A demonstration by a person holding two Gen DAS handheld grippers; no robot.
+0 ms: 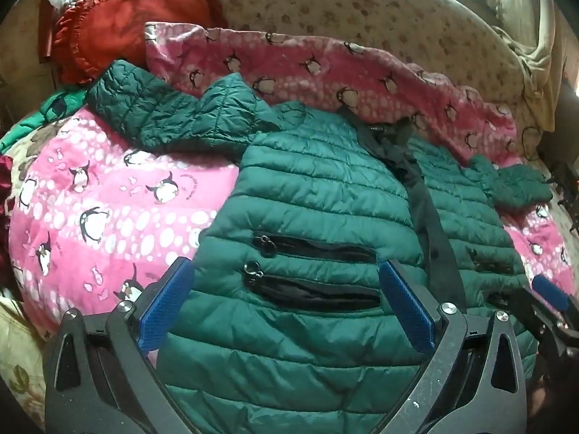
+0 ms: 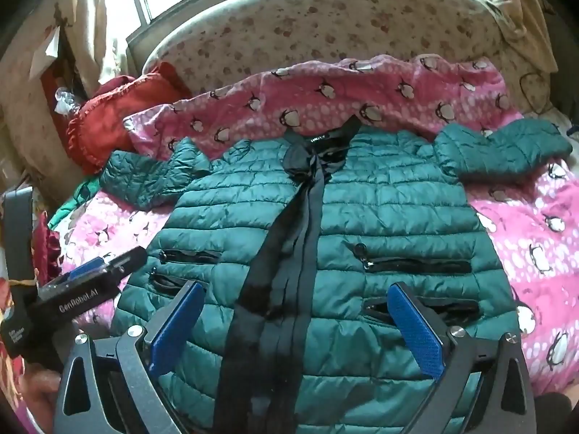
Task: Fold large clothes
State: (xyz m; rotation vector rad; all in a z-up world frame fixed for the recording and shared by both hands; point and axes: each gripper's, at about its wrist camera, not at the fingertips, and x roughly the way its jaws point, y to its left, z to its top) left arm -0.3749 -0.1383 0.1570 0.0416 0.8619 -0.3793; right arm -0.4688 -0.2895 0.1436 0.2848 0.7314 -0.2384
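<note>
Pink penguin blanket (image 2: 524, 224) under flat quilted green jacket (image 2: 362, 209); both tools (image 1: 286, 289) (image 2: 296, 314) wide open, empty

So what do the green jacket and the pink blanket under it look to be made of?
Jacket: likely thin nylon or polyester shell, slightly glossy, stitched in horizontal puffy channels that suggest padding; black zip strip down the front. Blanket: looks like soft matte fleece, penguin print, no sheen, though the weave is too blurred to confirm.
</note>
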